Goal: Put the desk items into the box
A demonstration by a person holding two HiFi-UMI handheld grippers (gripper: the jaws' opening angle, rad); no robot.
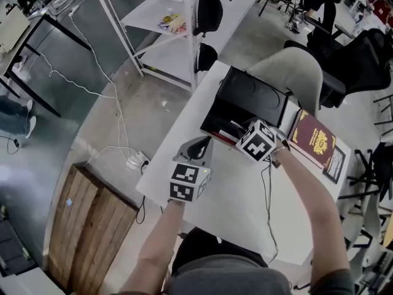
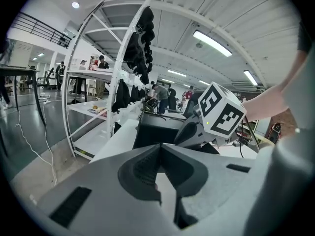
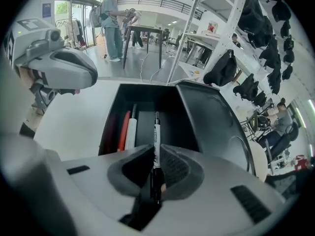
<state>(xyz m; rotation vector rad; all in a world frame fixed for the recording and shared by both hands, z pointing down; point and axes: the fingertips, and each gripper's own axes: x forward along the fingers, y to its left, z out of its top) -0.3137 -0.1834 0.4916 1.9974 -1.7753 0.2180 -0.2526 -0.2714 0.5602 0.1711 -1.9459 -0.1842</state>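
A black box stands open on the white table, its lid tilted back. My right gripper is shut on a black-and-white marker pen, whose tip points out over the box. Inside the box lie a red pen and a white pen. In the head view the right gripper hovers at the box's near edge. My left gripper sits to the left of it over the table, shut with nothing between its jaws.
A dark red book and a small black frame lie on the table right of the box. A cable runs across the table. A white shelf rack and a grey chair stand beyond.
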